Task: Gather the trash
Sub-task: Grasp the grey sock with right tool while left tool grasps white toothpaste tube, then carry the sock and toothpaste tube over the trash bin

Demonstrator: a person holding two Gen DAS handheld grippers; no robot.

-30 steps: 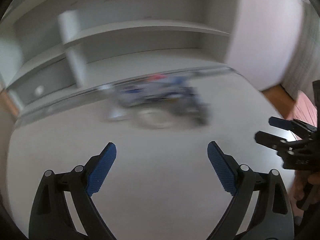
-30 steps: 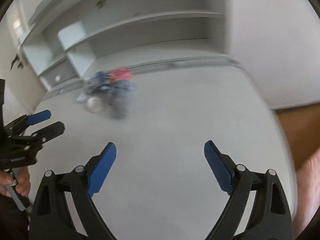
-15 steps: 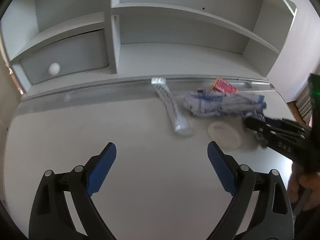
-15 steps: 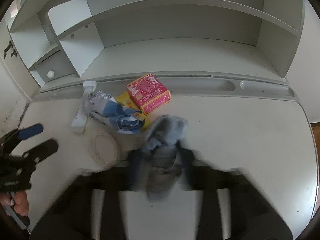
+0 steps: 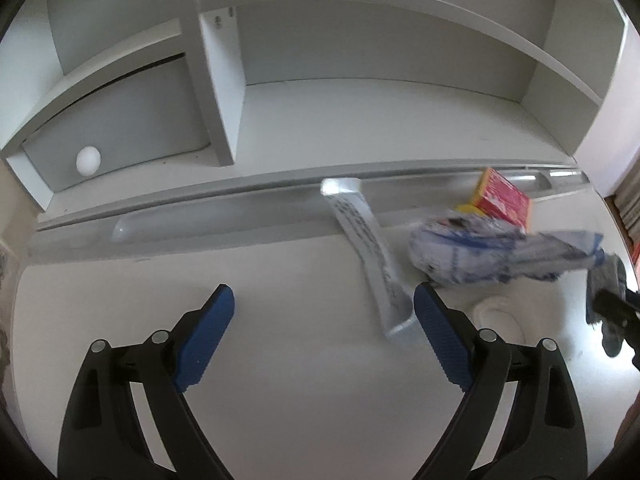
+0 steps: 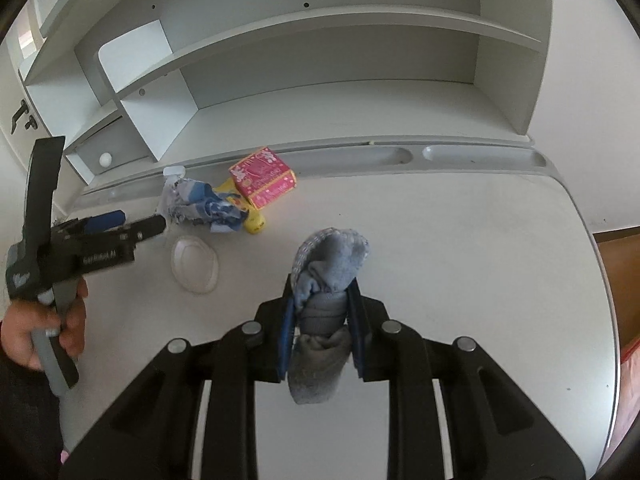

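Nearby: tube (image 5: 368,256), wrapper (image 5: 492,252), box (image 6: 264,178).

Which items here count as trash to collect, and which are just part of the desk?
Part of the job:
grey sock, clamped in the right gripper
crumpled blue-and-white wrapper
white tube
pink box
yellow item beside it
round white lid
left gripper, open, empty

Just there:
desk
shelf unit
drawer knob

White desk (image 6: 460,240) with open shelves (image 6: 340,92), daylit wall behind.
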